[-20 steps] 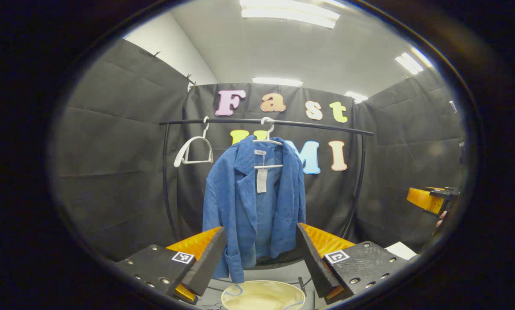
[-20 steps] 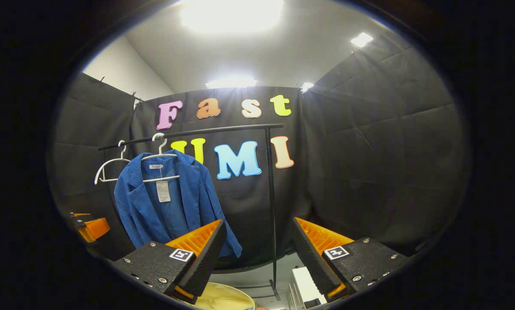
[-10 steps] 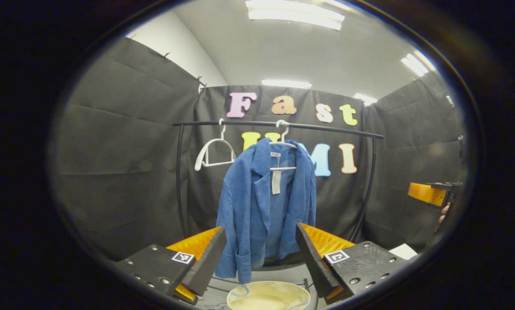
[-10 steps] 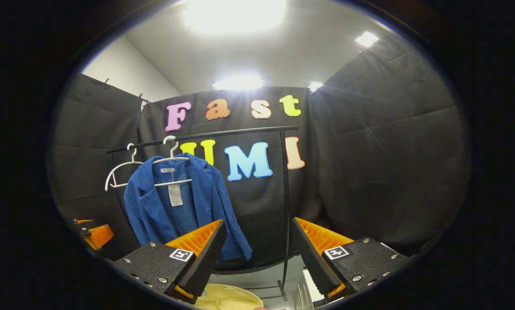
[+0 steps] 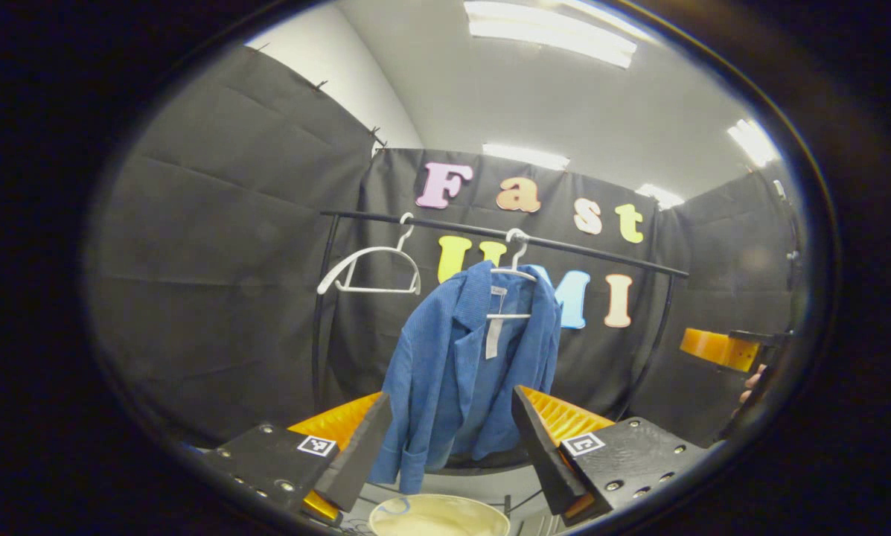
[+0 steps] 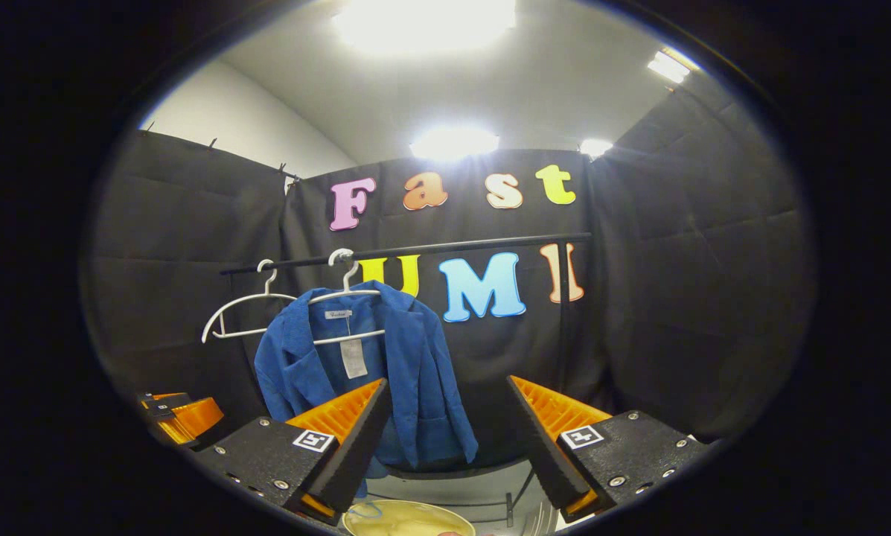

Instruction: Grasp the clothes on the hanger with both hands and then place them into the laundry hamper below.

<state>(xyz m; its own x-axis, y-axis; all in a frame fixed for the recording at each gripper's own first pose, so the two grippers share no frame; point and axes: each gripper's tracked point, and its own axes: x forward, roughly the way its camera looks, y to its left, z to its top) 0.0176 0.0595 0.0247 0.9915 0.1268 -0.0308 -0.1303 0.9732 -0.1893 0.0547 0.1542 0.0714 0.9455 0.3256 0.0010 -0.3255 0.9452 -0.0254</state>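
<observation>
A blue jacket (image 5: 467, 372) with a white tag hangs on a white hanger (image 5: 512, 272) from a black rail (image 5: 505, 238). In the right gripper view the same jacket (image 6: 408, 372) hangs left of centre. The cream hamper's rim (image 5: 439, 515) shows below it, and again as the hamper (image 6: 408, 519) in the right gripper view. My left gripper (image 5: 451, 439) stands open, well short of the jacket, with nothing between its fingers. My right gripper (image 6: 449, 435) is open too, off to the jacket's right. The right gripper (image 5: 720, 348) also appears at the far right of the left gripper view.
An empty white hanger (image 5: 371, 272) hangs on the rail left of the jacket, also seen as the empty hanger (image 6: 248, 316). The rack's black uprights (image 6: 564, 320) stand at both ends. Black cloth walls close in on three sides.
Both cameras have swung so the jacket and rail sit lower and further right in each view. The rail now looks tilted in the left gripper view. Both grippers stay open.
</observation>
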